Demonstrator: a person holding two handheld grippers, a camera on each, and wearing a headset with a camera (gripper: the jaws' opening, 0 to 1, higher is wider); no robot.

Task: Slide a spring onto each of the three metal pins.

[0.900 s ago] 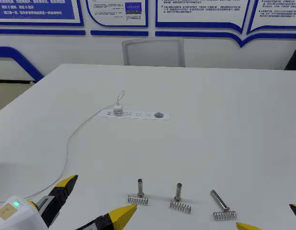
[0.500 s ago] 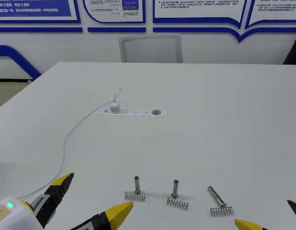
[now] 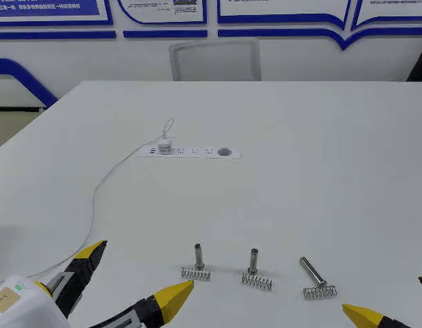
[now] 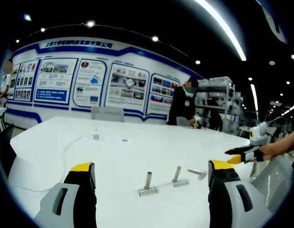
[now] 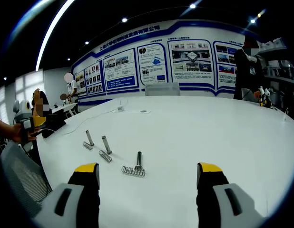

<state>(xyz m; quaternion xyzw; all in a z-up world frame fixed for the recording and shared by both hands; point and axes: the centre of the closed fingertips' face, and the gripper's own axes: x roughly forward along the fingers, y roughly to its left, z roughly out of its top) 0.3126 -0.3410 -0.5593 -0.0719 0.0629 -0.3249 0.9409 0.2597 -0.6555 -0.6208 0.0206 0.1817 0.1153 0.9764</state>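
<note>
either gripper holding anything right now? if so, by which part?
Nothing is held. The left gripper and the right gripper are both open and empty. The three springs lie on the table by the pins.

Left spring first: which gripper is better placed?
Left, likely. The left gripper, jaws open, sits beside the left spring, framed between them in its own view; the right gripper is beyond the right pin.

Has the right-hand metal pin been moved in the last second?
No. The right-hand pin lies the same way from its spring, the middle pin and the power strip. The whole picture shifted because the headset camera moved.
</note>
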